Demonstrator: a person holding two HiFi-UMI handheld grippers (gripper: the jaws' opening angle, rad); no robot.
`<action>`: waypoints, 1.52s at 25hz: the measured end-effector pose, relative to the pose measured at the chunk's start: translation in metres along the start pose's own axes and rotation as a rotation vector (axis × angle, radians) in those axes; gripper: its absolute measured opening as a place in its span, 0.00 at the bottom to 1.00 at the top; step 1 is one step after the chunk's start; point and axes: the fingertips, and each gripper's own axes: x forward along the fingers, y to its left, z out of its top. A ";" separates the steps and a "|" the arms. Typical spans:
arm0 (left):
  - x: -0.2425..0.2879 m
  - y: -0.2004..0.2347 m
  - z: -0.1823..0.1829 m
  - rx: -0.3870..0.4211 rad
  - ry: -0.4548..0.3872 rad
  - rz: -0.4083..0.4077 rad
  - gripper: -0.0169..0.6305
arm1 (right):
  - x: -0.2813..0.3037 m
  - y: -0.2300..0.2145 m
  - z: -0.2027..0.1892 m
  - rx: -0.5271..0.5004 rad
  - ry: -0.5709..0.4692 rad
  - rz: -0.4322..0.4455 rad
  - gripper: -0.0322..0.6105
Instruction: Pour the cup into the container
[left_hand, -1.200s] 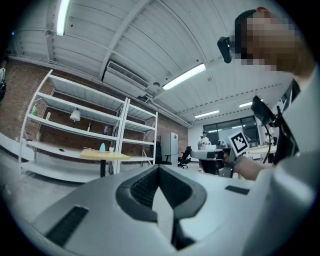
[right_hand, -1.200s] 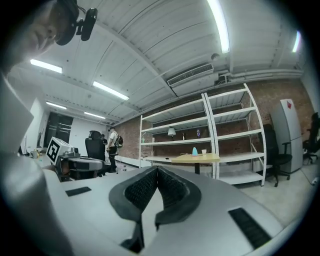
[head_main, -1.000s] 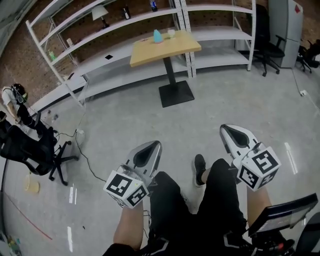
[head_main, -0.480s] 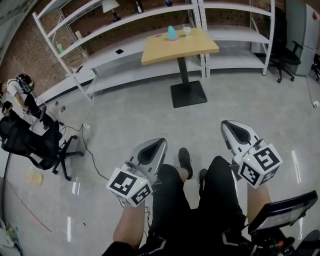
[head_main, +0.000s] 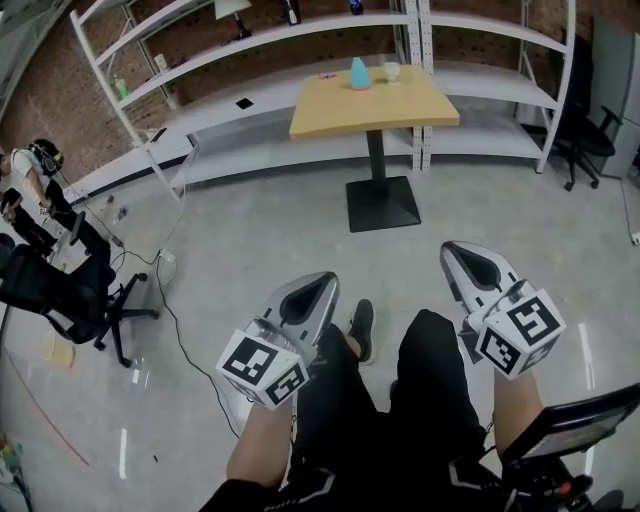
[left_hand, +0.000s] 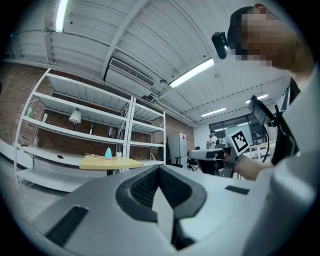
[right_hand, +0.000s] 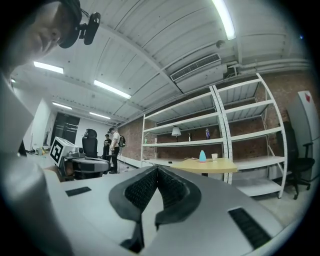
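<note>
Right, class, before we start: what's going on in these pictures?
A person holds a left hand-held gripper and a right hand-held gripper out in front, both shut with nothing between the jaws. They point toward a wooden table some way off across the floor, where a cup and a blue container stand side by side. Both are well out of reach, so the pouring has not yet begun.

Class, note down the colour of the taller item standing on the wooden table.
The taller item is turquoise; the head view shows it best.
</note>
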 end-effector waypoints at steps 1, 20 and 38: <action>0.008 0.008 -0.001 -0.005 0.000 -0.002 0.03 | 0.008 -0.006 0.000 -0.006 0.003 -0.003 0.05; 0.232 0.146 0.001 0.063 0.039 -0.103 0.03 | 0.176 -0.192 -0.003 0.037 -0.026 -0.075 0.05; 0.429 0.354 0.025 0.083 -0.040 -0.129 0.03 | 0.408 -0.338 -0.002 -0.016 -0.044 -0.132 0.05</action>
